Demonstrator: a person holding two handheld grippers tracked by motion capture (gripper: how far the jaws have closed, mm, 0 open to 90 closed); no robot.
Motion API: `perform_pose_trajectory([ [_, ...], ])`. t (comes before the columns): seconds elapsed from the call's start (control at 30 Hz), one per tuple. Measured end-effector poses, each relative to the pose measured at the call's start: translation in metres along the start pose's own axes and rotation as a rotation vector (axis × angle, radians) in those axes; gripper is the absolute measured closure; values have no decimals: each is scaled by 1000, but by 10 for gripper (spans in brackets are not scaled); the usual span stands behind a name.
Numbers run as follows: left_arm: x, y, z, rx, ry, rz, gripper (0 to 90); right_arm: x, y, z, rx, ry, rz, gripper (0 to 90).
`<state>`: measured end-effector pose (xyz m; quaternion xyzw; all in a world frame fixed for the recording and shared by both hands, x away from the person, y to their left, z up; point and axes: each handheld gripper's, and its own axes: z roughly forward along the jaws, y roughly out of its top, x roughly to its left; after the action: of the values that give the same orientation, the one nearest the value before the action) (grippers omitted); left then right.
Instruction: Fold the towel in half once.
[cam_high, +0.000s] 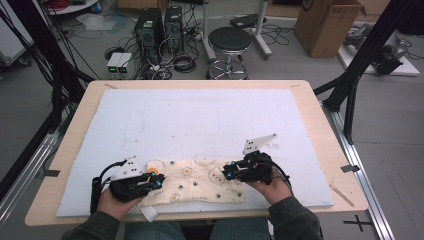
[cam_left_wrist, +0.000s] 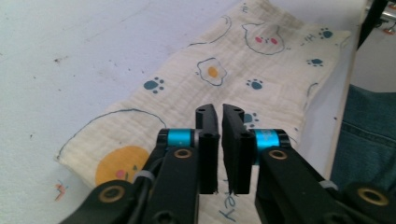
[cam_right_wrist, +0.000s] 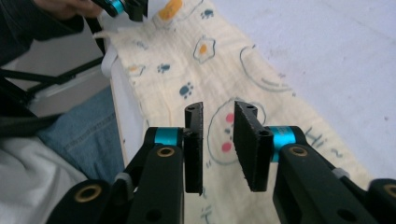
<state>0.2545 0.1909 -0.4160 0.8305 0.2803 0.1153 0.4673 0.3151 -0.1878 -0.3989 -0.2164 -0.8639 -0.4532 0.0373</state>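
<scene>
A: Where the cream muslin cloth printed with fried eggs, blue paw prints and little faces (cam_high: 192, 181) lies folded into a long strip, you have it at the near edge of the white foam mat (cam_high: 200, 120), running left to right between your hands.

B: And your left gripper (cam_high: 156, 182)?

A: You hold it at the cloth's left end, over the orange egg print. In the left gripper view (cam_left_wrist: 219, 140) its black jaws stand almost together, only a thin slit between the pads, and nothing sits in that slit; the cloth lies below and beyond them.

B: Your right gripper (cam_high: 229, 173)?

A: It is at the right part of the cloth, pointing left, with your hand behind it near the table's near edge. In the right gripper view (cam_right_wrist: 219, 140) you leave a clear gap between the jaws, and the round face with red cheeks shows through that gap. The pads press on nothing.

B: Does the cloth lie flat?

A: Yes, it rests flat on the mat, and its near edge runs along the mat's near edge, above your blue jeans (cam_right_wrist: 88, 128).
</scene>
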Motion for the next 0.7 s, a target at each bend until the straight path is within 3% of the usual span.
perform_pose_trajectory([
  [0.3, 9, 18, 18, 3, -3, -8, 895, -12, 18, 21, 2, 14, 40, 894],
  [0.47, 9, 31, 38, 30, -22, 1, 896, -16, 35, 41, 30, 31, 58, 894],
  [0.7, 16, 30, 64, 149, -3, -1, 896, -24, 43, 75, 116, 22, 100, 894],
])
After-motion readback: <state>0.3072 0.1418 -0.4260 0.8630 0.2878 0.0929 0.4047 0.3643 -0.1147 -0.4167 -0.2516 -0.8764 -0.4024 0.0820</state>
